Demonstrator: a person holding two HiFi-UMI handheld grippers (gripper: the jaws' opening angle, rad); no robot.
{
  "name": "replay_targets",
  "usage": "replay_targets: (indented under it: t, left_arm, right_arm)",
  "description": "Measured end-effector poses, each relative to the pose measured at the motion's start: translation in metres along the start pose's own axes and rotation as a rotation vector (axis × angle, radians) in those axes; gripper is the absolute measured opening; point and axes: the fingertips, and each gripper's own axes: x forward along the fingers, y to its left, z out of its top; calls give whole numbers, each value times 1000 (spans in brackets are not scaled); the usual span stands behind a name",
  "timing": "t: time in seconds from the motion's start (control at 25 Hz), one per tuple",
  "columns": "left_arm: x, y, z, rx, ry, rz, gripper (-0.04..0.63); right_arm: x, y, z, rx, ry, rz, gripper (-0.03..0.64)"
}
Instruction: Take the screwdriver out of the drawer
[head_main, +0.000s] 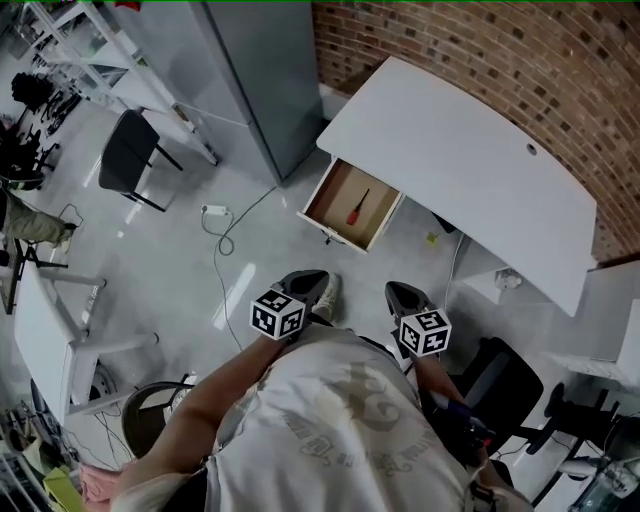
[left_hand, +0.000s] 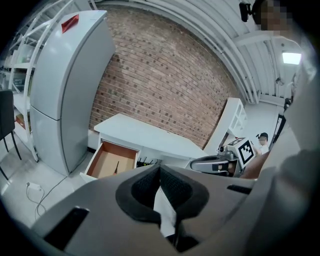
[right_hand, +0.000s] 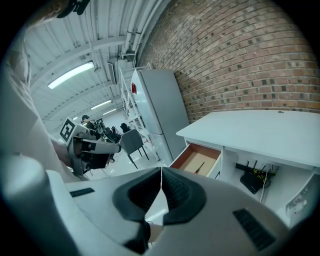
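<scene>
The drawer (head_main: 322, 190) under the white desk (head_main: 460, 150) stands pulled out over the grey floor, its brown inside open to the head view. There is one thing in it, the screwdriver (head_main: 357, 208). It lies flat on the drawer bottom, a little toward the desk side, with its red handle at the end toward you and its dark shaft pointing back toward the desk.

Your left gripper (head_main: 305, 283) has its jaws pressed together with nothing between them; in the left gripper view the dark pads meet in a thin seam. Your right gripper (head_main: 405, 297) is the same, pads closed on each other and empty.

Both grippers are held side by side in front of your chest, pointing toward the drawer. The screwdriver lies well apart from both, ahead of the tips, with bare floor between. In the left gripper view the drawer sits up and left of the seam; in the right gripper view it sits up and right. The tall grey fridge (head_main: 250, 70) stands left of the desk by the brick wall (head_main: 480, 50).
</scene>
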Motion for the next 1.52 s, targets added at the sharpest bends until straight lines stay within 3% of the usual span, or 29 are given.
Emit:
replay_targets:
  t: [0.72,1.2,1.52]
  left_arm:
    - [78,66,68,30,35,-117,21]
    - [122,93,119,105,48,-246,21]
    - [141,113,127,96,75,-270,21]
  right_arm:
    - [67,-52,63,15,3,-99,25]
    - [82,-87,101,87,-61,-261,25]
    - [89,-109,111,115,-72,-321,25]
